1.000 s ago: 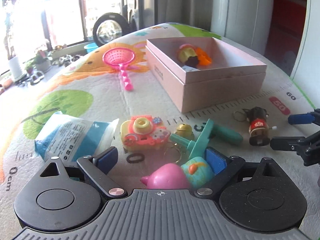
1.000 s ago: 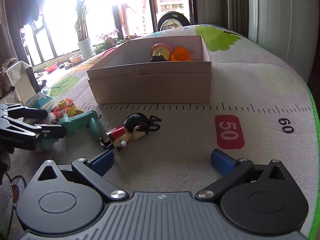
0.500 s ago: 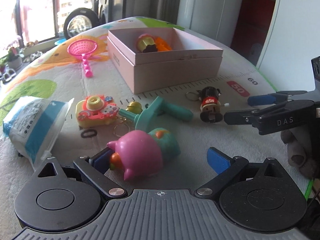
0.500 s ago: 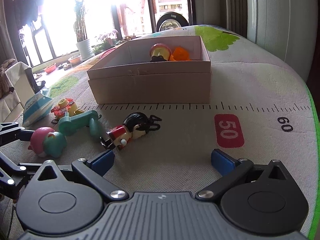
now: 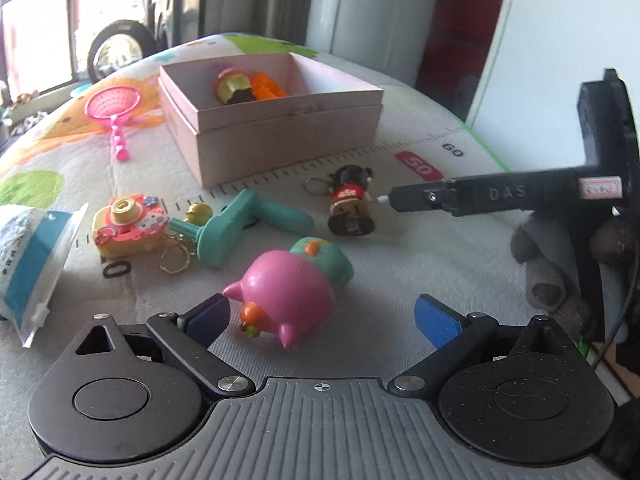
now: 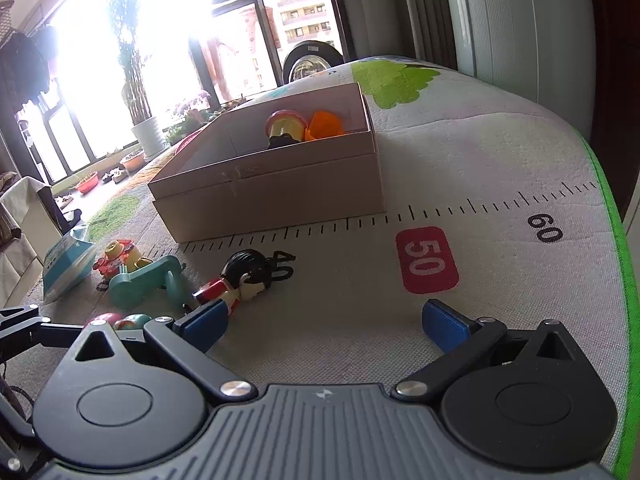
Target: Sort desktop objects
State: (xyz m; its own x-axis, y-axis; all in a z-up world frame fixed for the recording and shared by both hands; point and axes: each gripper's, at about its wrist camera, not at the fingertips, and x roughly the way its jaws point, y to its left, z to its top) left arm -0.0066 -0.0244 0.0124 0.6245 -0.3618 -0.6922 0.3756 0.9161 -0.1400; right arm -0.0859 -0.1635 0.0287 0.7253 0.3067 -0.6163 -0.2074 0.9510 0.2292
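A pink and teal toy bird [image 5: 294, 292] lies on the mat between the open pads of my left gripper [image 5: 322, 320], loose. Beyond it lie a teal toy [image 5: 240, 228], a pink camera toy [image 5: 128, 224] and a small doll keychain [image 5: 352, 204]. My right gripper [image 6: 324, 326] is open and empty; its left pad [image 6: 204, 326] is close to the doll [image 6: 236, 284]. The right gripper's finger [image 5: 460, 198] reaches toward the doll in the left wrist view. A pink open box [image 5: 280, 120] holds a yellow toy and an orange toy.
A pink toy strainer [image 5: 114, 108] lies left of the box. A blue and white packet [image 5: 24, 260] lies at the left. The mat's green edge [image 6: 616, 240] drops off at the right, near the printed ruler marks 50 and 60.
My left gripper has opened and drawn back; the pink and teal bird now lies loose on the mat. My right gripper has moved closer to the doll.
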